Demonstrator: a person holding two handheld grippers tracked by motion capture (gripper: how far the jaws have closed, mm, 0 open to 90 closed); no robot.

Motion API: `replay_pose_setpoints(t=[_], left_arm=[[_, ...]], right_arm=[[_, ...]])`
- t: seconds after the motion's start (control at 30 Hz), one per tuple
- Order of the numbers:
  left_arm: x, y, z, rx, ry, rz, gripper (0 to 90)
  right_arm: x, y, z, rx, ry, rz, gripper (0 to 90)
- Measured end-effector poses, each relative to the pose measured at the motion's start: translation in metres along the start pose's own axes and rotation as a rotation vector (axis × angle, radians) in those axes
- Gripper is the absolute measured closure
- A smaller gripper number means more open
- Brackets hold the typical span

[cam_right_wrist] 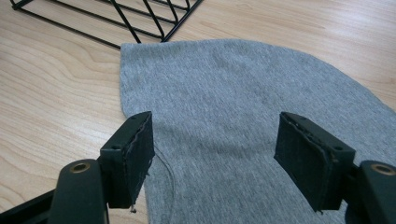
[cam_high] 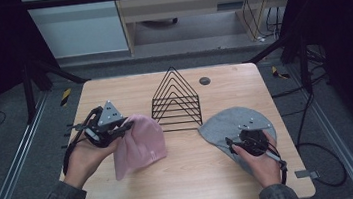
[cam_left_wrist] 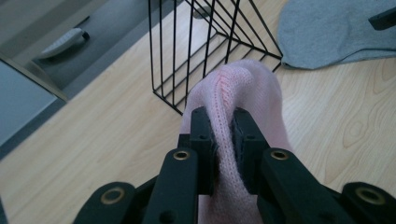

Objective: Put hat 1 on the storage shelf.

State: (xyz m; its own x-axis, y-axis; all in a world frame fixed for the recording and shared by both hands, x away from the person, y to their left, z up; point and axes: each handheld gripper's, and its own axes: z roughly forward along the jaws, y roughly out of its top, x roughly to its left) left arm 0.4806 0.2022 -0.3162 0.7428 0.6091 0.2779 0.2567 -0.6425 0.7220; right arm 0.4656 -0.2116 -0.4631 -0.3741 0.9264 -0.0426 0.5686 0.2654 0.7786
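Note:
A pink knitted beanie (cam_high: 138, 145) hangs by its upper edge from my left gripper (cam_high: 126, 126), left of the wire rack, its lower part resting on the table. In the left gripper view both pads pinch a fold of the pink beanie (cam_left_wrist: 243, 88), so the left gripper (cam_left_wrist: 224, 121) is shut on it. A grey beanie (cam_high: 227, 124) lies flat at the table's right. My right gripper (cam_high: 231, 142) hovers over it. In the right gripper view the right gripper (cam_right_wrist: 215, 140) stands wide open above the grey beanie (cam_right_wrist: 224, 84), pads clear of the cloth.
A black triangular wire rack (cam_high: 176, 99) stands at the table's middle back, between the two beanies. A round grommet hole (cam_high: 204, 80) sits behind it. The wooden table (cam_high: 193, 178) has bare surface along its front edge.

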Motion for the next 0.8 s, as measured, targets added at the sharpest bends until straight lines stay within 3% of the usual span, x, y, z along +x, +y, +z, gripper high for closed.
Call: replay_pose_setpoints(t=[0.1, 0.3, 0.57, 0.8], left_arm=[[0.003, 0.01, -0.006, -0.007, 0.009, 0.019, 80.5], [0.009, 0.027, -0.021, -0.052, 0.005, 0.02, 80.5], [0.009, 0.048, -0.028, -0.043, 0.012, 0.071, 80.4], [0.012, 0.059, -0.036, -0.065, 0.014, 0.066, 80.4]], right_arm=[[0.0, 0.0, 0.0, -0.004, 0.011, 0.008, 27.5], [0.004, 0.002, -0.002, -0.023, 0.028, -0.007, 27.3], [0.017, 0.008, -0.005, -0.038, 0.076, -0.061, 27.2], [0.03, 0.015, -0.013, -0.067, 0.095, -0.084, 28.3]])
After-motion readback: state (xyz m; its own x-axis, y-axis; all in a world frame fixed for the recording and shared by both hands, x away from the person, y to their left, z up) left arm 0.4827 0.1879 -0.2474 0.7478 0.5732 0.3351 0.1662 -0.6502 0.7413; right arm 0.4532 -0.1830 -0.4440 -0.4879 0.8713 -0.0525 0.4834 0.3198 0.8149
